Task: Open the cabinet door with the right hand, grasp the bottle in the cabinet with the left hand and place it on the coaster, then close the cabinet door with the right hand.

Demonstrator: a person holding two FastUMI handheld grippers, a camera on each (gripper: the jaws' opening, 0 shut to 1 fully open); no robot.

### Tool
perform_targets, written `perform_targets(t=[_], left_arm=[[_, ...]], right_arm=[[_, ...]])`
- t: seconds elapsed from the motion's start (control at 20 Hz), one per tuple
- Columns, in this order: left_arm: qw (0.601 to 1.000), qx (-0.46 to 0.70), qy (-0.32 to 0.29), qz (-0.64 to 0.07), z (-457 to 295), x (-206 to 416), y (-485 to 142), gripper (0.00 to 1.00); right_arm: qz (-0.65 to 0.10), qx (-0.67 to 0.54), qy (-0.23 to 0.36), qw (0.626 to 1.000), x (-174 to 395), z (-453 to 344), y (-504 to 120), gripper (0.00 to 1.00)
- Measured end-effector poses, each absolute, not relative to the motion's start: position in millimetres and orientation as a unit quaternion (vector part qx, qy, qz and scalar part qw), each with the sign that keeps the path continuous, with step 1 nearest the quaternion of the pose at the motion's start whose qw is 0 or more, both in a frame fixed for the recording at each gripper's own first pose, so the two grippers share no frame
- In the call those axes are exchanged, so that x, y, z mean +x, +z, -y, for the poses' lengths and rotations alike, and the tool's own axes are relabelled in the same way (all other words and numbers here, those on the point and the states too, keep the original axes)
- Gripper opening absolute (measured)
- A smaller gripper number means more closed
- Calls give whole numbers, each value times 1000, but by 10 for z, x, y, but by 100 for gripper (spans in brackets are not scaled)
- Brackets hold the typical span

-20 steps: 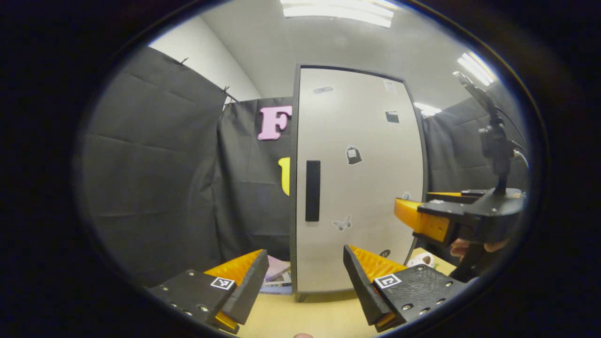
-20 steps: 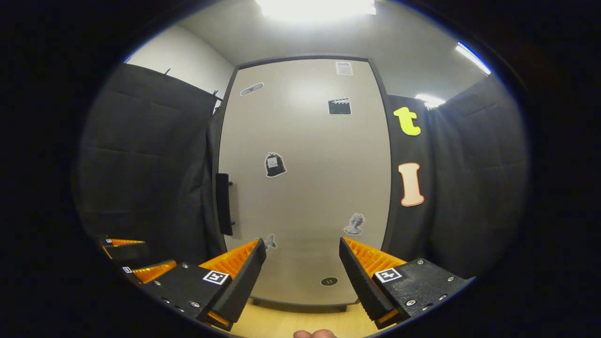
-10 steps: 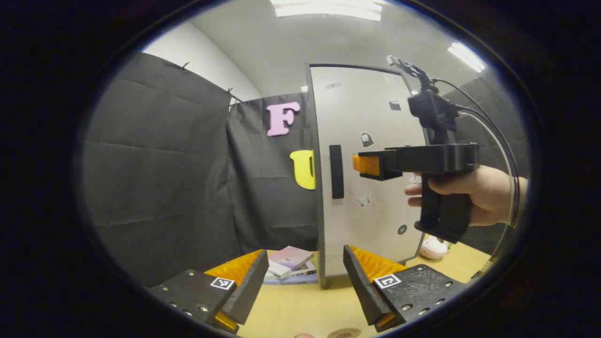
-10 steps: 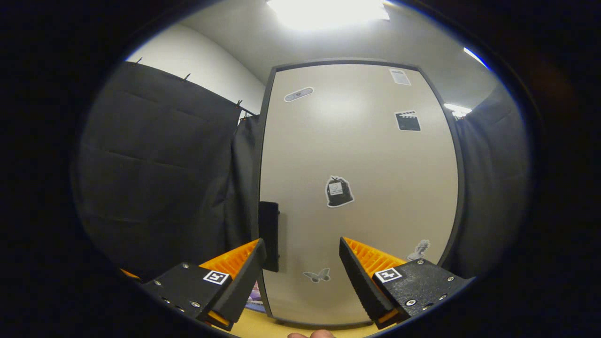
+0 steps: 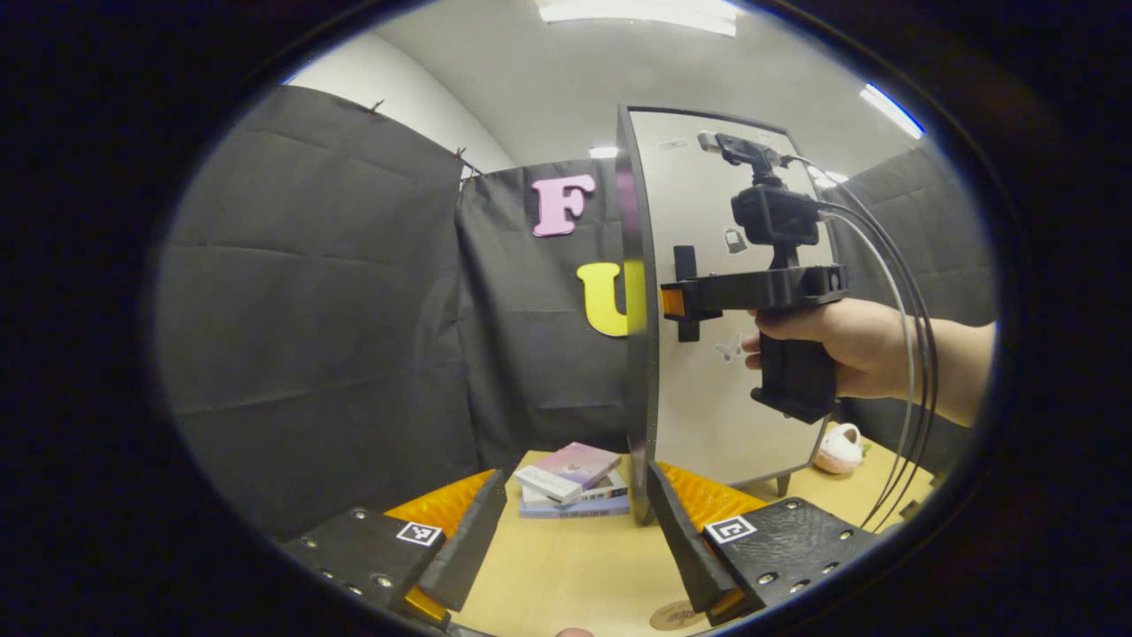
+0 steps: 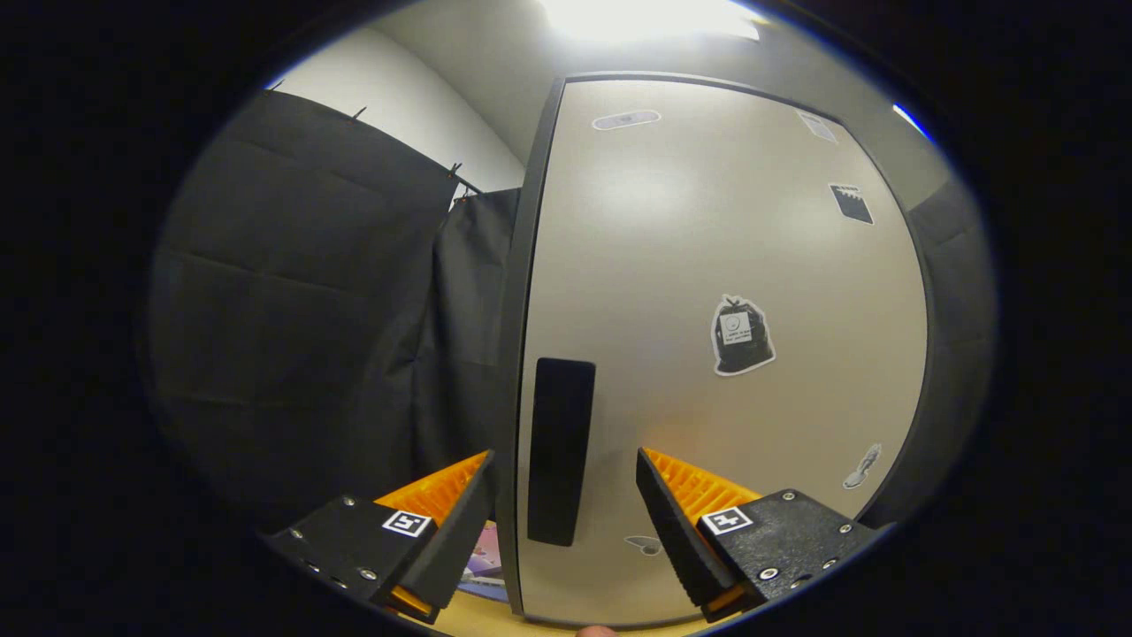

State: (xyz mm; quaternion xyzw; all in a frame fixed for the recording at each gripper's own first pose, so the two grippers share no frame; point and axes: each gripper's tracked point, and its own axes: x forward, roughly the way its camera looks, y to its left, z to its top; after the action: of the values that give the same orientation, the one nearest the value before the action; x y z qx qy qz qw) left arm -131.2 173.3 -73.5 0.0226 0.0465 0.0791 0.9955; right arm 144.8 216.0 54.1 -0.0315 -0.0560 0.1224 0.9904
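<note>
Door (image 6: 707,354): rigid, flat, likely light on hinges; take by upright handle (image 6: 557,447). Right gripper (image 6: 566,504) spread apart around it, not clamped.

Right gripper (image 6: 566,495) held level in a hand (image 5: 849,341), jaws apart; left gripper (image 5: 575,522) low, jaws apart.

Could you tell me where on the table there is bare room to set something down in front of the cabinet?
The widest bare patch of table lies between the left gripper and the stack of books. A smaller strip runs right of the cabinet, before the pink toy. Nearest, the coaster takes the table's edge. It is crowded at the door handle, where the right gripper straddles.
</note>
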Motion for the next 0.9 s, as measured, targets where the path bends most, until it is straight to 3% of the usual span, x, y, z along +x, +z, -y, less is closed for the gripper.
perform_targets(t=[0.05, 0.35, 0.8, 0.85, 0.9], left_arm=[[996, 18, 79, -49, -1735, -1301, -780, 92], [995, 1, 82, -64, -1804, -1267, -968, 92], [993, -11, 92, -68, -1956, -1364, -1016, 92], [993, -14, 93, -71, -1973, -1370, -1044, 98], [993, -17, 92, -73, -1982, -1380, -1056, 92]], right_arm=[[51, -26, 124, 991, 1481, -2169, 531, 92], [-41, -46, 144, 988, 1566, -2221, 260, 36], [-38, -38, 178, 983, 1544, -2232, 256, 18], [-37, -40, 180, 982, 1539, -2235, 252, 17], [-37, -42, 181, 982, 1528, -2229, 256, 16]])
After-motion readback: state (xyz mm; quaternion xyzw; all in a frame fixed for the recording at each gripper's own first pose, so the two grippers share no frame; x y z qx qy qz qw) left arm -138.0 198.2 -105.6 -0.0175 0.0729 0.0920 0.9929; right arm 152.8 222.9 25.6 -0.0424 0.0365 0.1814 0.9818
